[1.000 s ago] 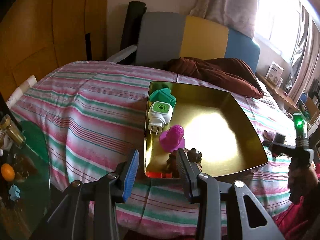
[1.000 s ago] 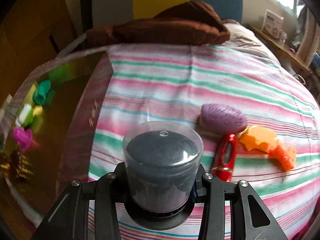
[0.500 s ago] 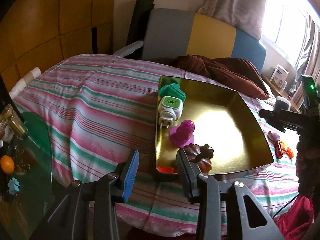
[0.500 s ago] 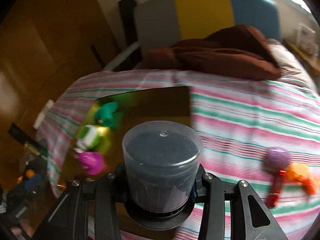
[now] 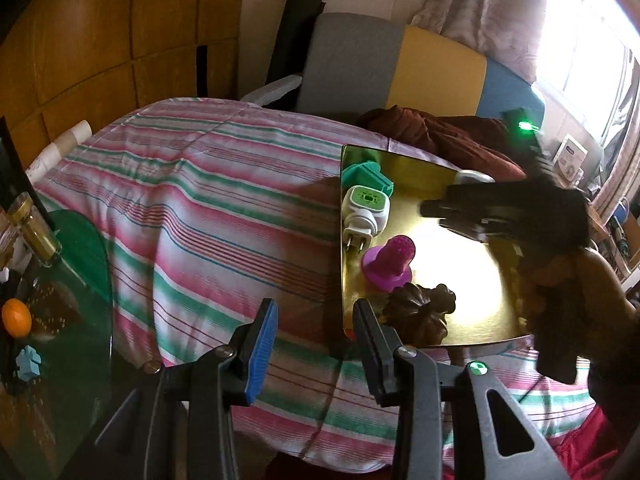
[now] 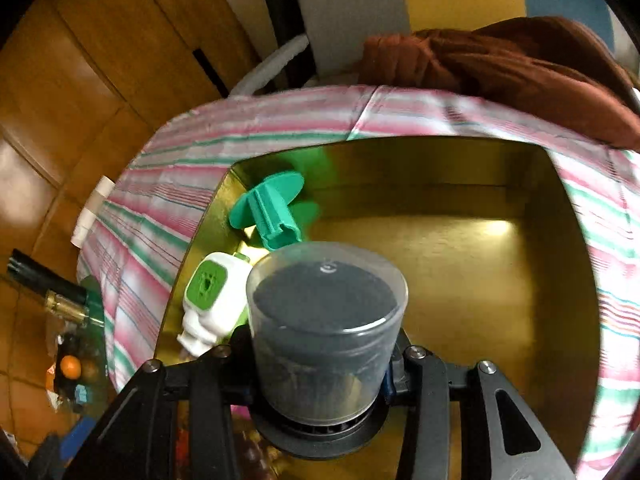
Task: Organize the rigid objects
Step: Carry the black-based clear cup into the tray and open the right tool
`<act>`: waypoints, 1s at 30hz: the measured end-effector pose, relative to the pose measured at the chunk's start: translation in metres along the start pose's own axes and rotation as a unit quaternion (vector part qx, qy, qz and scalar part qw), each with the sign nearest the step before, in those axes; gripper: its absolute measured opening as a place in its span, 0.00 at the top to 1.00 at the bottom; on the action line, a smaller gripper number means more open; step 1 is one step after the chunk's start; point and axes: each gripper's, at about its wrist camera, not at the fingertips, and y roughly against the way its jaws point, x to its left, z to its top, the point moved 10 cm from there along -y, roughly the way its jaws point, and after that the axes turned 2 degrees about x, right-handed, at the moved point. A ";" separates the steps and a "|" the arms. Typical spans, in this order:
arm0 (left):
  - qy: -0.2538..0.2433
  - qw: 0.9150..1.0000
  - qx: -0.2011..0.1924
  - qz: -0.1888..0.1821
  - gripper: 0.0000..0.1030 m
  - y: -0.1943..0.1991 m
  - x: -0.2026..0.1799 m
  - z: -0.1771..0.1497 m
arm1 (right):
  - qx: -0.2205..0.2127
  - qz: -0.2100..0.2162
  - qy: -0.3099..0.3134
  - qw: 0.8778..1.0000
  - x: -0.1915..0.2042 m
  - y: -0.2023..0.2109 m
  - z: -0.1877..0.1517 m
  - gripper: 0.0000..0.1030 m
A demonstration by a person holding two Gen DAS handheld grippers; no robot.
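A gold tray [image 5: 472, 312] [image 6: 480, 280] lies on the striped bed. In it are a teal plastic piece [image 5: 366, 178] [image 6: 268, 212], a white and green plug-in device [image 5: 364, 210] [image 6: 212, 300], a magenta perforated cap [image 5: 390, 262] and a brown pumpkin-shaped object [image 5: 418, 312]. My right gripper [image 6: 320, 364] is shut on a clear-lidded container of dark contents [image 6: 324, 328], held above the tray; it shows blurred in the left wrist view [image 5: 480, 204]. My left gripper [image 5: 314, 332] is open and empty at the bed's near edge, left of the tray's corner.
A brown blanket [image 5: 440, 132] [image 6: 500, 64] lies behind the tray, in front of a grey, yellow and blue headboard [image 5: 400, 68]. A glass table [image 5: 52, 300] with a jar, an orange and small items stands left of the bed.
My right gripper has swung left with the container, from over the bed beside the loose toys to above the tray. My left gripper has drifted left and back a little.
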 end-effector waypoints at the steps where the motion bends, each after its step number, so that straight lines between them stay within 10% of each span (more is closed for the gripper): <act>1: 0.000 1.000 0.002 0.001 0.62 -0.001 0.000 -0.001 | 0.009 -0.005 -0.003 1.000 0.001 -0.009 0.000 0.56; 30: -0.018 1.000 -0.007 -0.003 0.62 0.013 -0.013 -0.005 | -0.039 0.016 0.014 0.999 -0.002 0.034 -0.013 0.33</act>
